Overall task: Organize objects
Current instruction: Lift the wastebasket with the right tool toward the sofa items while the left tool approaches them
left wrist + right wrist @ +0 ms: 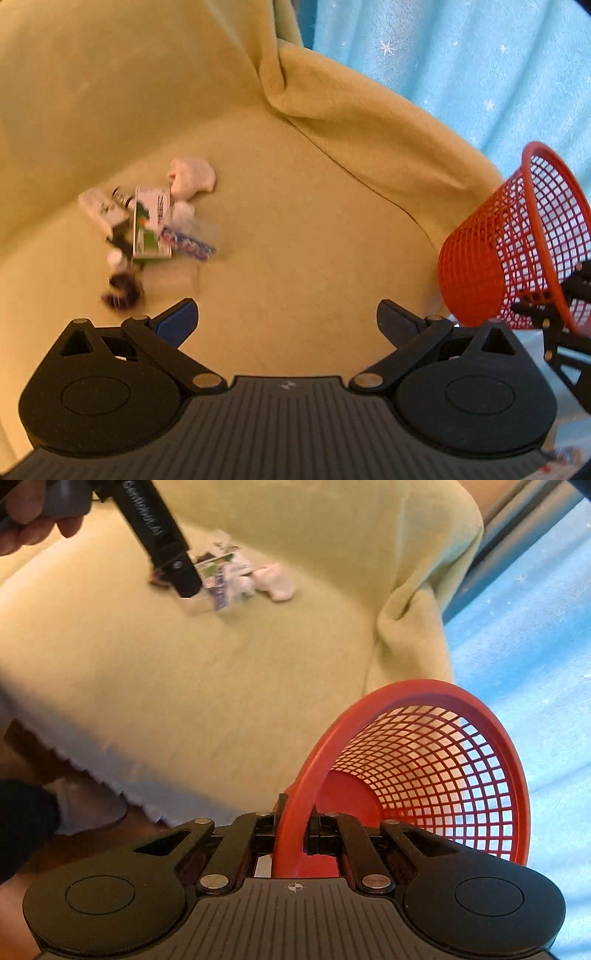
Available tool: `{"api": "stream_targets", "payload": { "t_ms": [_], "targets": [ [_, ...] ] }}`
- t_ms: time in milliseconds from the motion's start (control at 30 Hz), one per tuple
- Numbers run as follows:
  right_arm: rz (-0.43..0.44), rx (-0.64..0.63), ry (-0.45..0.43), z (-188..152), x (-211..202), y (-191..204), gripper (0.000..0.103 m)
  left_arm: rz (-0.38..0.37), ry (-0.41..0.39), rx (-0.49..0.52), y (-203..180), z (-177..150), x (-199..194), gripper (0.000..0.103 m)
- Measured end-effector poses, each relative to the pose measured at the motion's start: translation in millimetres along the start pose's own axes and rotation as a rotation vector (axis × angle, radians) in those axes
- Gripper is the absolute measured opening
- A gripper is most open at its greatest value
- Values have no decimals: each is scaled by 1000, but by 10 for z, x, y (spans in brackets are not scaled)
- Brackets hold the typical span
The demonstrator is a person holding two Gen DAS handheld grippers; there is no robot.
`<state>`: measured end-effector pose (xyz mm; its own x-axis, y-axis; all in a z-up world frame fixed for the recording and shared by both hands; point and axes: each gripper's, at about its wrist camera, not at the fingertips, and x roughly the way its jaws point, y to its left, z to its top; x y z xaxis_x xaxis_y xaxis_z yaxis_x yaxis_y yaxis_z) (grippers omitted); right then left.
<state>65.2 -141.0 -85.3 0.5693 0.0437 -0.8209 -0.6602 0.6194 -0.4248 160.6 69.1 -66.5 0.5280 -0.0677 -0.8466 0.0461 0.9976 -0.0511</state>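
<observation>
Barely begun: basket (424,760) empty, clamped at rim by right tongs (291,834); left tongs (288,321) spread wide, empty; pile (147,225) unsorted on blanket (295,229).

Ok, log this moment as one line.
left gripper open, empty | right gripper shut on red basket rim, tilted | clutter pile on yellow blanket

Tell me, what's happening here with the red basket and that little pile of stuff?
A person is tidying with two handheld grippers. The right gripper is clamped on the rim of the red mesh basket, which is tilted and looks empty. The left gripper is open over the yellow blanket, near the pile of small items.
</observation>
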Motion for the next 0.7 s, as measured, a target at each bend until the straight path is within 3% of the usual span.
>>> {"api": "stream_targets", "payload": {
  "t_ms": [300,700],
  "targets": [
    [-99,11,72,406,624,171,3,-102,-22,173,440,74,479,101],
    [-261,-104,20,362,1073,629,3,-143,-145,167,645,-277,962,101]
  ]
}}
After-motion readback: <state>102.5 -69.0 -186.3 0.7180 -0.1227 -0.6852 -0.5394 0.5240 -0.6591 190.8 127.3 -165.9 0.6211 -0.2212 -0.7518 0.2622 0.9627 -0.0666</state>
